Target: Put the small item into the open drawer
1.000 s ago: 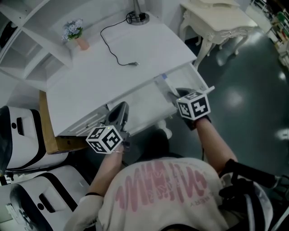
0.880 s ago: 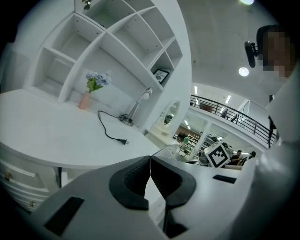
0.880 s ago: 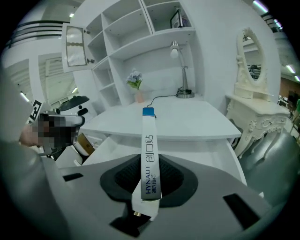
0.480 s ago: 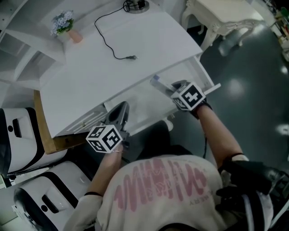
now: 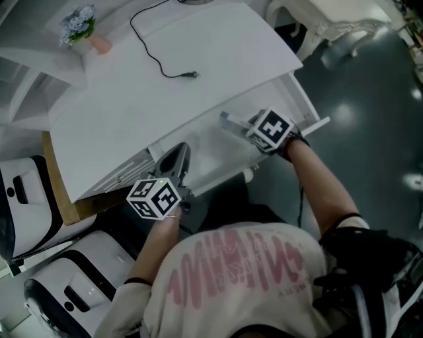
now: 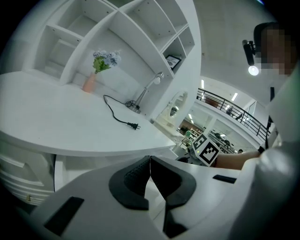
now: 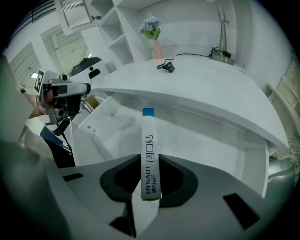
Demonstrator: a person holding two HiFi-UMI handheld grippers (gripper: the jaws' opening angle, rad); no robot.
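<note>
The small item is a slim white box with a blue end (image 7: 149, 154) (image 5: 228, 120). My right gripper (image 7: 149, 190) is shut on its near end and holds it over the open white drawer (image 5: 210, 150) (image 7: 115, 123) under the desk top. In the head view the right gripper's marker cube (image 5: 269, 130) hangs above the drawer's right half. My left gripper (image 6: 150, 165) is shut with nothing in it, low at the drawer's left front (image 5: 175, 160), below the desk edge.
On the white desk top (image 5: 172, 46) lie a black cord with a plug (image 5: 188, 74) and a pink vase of flowers (image 5: 84, 28). White shelves stand behind the desk. White-and-black seats (image 5: 26, 198) stand at the left, a cream side table (image 5: 330, 16) at the upper right.
My right gripper has carried the box up and to the left, further in over the drawer. The left gripper has stayed almost where it was.
</note>
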